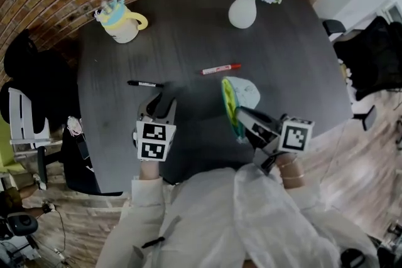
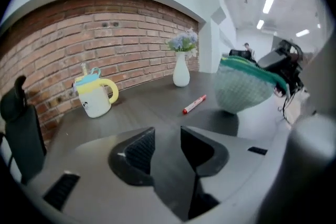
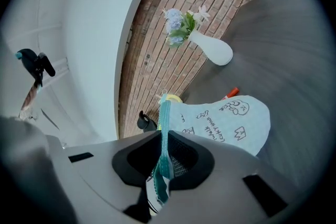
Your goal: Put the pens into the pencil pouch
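Note:
A red pen (image 1: pixel 221 68) and a black pen (image 1: pixel 144 83) lie on the dark table (image 1: pixel 188 28). The pale blue pencil pouch (image 1: pixel 240 97), edged with a green zip, hangs above the table just right of the pens. My right gripper (image 1: pixel 243 116) is shut on its zip edge, which runs between the jaws in the right gripper view (image 3: pixel 164 152). My left gripper (image 1: pixel 162 103) hovers just below the black pen, open with nothing between its fingers (image 2: pixel 167 147). The left gripper view shows the red pen (image 2: pixel 193 104) and the pouch (image 2: pixel 244 89) ahead; the black pen is hidden there.
A white mug with a yellow handle (image 1: pixel 122 22) stands at the table's far left. A white vase of flowers (image 1: pixel 243 9) stands at the far middle. Black chairs (image 1: pixel 19 56) flank the table on both sides, before a brick wall.

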Motion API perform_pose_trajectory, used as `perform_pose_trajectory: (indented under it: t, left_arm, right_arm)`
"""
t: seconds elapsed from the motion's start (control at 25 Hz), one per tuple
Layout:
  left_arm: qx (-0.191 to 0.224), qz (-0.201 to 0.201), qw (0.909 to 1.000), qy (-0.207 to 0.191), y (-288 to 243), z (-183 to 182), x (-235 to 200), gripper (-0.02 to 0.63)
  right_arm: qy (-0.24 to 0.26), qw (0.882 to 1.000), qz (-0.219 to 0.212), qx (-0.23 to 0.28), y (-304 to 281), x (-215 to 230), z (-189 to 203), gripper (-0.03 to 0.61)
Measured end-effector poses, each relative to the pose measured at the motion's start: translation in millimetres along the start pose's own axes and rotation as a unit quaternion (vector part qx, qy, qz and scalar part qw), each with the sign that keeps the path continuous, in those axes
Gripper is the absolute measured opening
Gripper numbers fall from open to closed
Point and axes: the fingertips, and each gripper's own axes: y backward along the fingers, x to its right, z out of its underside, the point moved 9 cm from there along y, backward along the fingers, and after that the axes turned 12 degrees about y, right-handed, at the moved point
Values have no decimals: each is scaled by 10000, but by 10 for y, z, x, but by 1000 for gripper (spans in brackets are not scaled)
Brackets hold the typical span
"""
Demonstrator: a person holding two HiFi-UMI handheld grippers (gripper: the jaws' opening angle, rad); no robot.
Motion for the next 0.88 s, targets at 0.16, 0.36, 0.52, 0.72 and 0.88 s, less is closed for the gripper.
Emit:
perform_pose_trajectory:
  t: [0.16, 0.36, 0.52, 0.72, 0.88]
  left_arm:
    - [-282, -233, 9980, -513, -80, 62, -201, 135]
    - [-493, -402, 9961, -607, -156, 133, -458, 135]
    - [-685, -692, 9895, -1068, -192, 97, -709, 135]
    - [-1156, -856, 9728, -1815, -277, 53, -980, 137]
    - [-1524, -806, 9511, -2564, -383, 44, -1070, 137]
  right_arm:
    - [31, 9999, 71, -115, -15, 35, 29, 34]
    - [-13, 9998, 79, -188, -40, 63, 52, 34]
    - [-76, 9998, 6, -201, -64, 58, 35, 34]
    - [-185, 9997, -35, -184, -100, 61, 26, 34]
    - [-266, 9994, -20, -203, -131, 79, 29, 34]
